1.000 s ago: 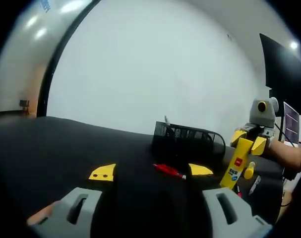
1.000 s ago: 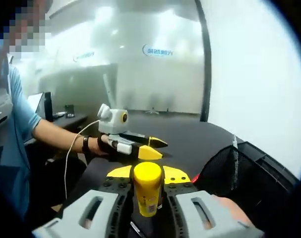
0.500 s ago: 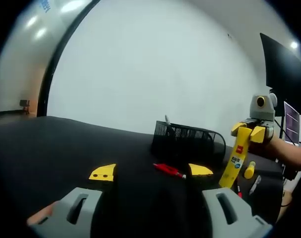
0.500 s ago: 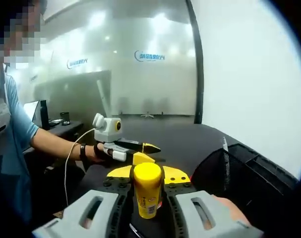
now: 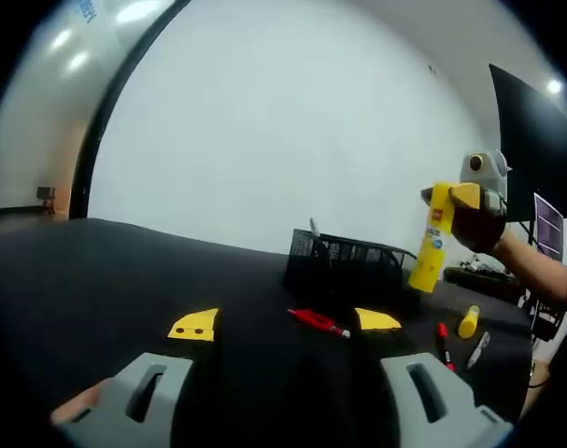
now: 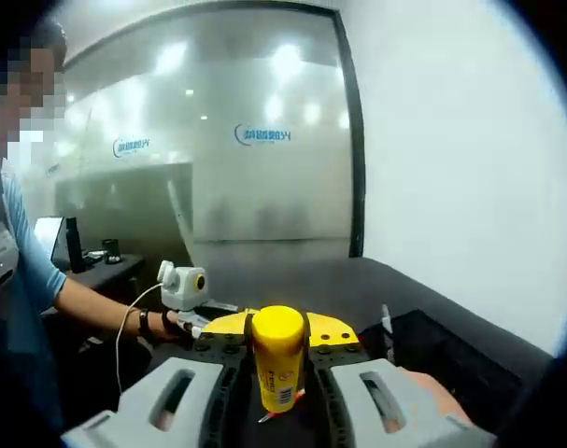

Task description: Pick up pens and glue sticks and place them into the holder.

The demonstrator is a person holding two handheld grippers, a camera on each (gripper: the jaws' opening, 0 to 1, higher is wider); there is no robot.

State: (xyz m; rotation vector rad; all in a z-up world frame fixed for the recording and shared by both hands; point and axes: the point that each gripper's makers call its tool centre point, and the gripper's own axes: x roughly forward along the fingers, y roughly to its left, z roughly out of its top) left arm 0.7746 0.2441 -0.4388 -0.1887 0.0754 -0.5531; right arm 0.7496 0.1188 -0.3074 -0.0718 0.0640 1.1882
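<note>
Spanning the left gripper view from the left, the left claw (image 5: 285, 323) stands wide with nothing between its yellow tips, a red pen (image 5: 318, 322) lying on the black bench (image 5: 96, 280) before the mesh holder (image 5: 353, 271). Further right, the right claw (image 5: 456, 196) carries a yellow glue stick (image 5: 431, 237) raised beside the holder; another glue stick (image 5: 468, 321) and two pens (image 5: 444, 338) lie on the bench. Right gripper view: right claw (image 6: 278, 329) clamped on the glue stick (image 6: 278, 366).

Right hand-held gripper (image 6: 278, 329): jaws clamped on a yellow glue stick (image 6: 278, 369), stick upright between them, cap toward the camera. In the left gripper view it's raised at right, hand (image 5: 477, 224) wrapped round it, forearm running off right. Left hand-held gripper (image 5: 285, 323): jaws spread wide, nothing between them, low over the surface (image 5: 96, 280), level
</note>
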